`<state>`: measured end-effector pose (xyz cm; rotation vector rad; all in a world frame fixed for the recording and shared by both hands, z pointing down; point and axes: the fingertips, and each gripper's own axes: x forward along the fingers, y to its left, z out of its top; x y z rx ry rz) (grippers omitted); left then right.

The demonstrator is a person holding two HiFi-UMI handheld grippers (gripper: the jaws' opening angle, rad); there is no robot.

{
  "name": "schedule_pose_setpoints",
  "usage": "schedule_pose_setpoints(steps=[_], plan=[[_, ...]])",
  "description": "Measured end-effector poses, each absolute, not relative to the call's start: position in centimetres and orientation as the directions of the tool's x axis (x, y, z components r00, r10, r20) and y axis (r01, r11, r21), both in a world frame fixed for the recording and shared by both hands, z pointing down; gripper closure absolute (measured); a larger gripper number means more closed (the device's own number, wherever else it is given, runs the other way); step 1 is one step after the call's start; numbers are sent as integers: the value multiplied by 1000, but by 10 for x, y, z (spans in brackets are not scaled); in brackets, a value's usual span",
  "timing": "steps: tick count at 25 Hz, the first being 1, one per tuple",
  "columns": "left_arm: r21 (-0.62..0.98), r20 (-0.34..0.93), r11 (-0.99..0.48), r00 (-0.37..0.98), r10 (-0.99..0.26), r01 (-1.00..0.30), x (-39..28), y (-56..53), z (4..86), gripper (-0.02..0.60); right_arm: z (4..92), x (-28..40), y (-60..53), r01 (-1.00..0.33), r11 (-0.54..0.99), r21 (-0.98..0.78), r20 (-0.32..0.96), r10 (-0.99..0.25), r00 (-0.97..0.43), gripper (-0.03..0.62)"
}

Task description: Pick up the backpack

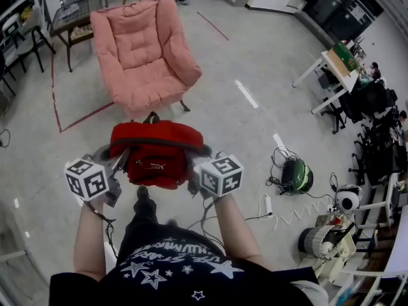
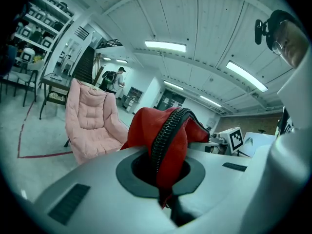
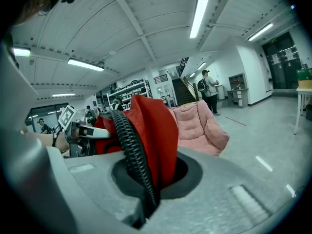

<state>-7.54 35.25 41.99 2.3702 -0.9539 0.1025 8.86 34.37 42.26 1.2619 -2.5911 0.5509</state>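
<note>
A red backpack hangs in the air between my two grippers, in front of the person's body and clear of the floor. My left gripper is shut on the backpack's left side; in the left gripper view the red fabric and black zipper are pinched between the jaws. My right gripper is shut on its right side, with the same red cloth and zipper clamped in its jaws. The backpack's black top handle sticks up at the far edge.
A pink padded chair stands just beyond the backpack. Cables and a green-black helmet-like object lie on the floor at right, near white equipment. Desks line the right side, a small table the far left.
</note>
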Motion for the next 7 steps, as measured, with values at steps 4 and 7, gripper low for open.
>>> schedule_pose_setpoints(steps=[4, 7], plan=[[482, 269, -573, 734, -624, -663, -63, 390, 423, 574, 426, 101, 379, -784, 574, -234, 342, -707, -619, 588], [476, 275, -574, 733, -622, -666, -51, 422, 423, 574, 428, 113, 409, -784, 573, -237, 346, -704, -620, 588]])
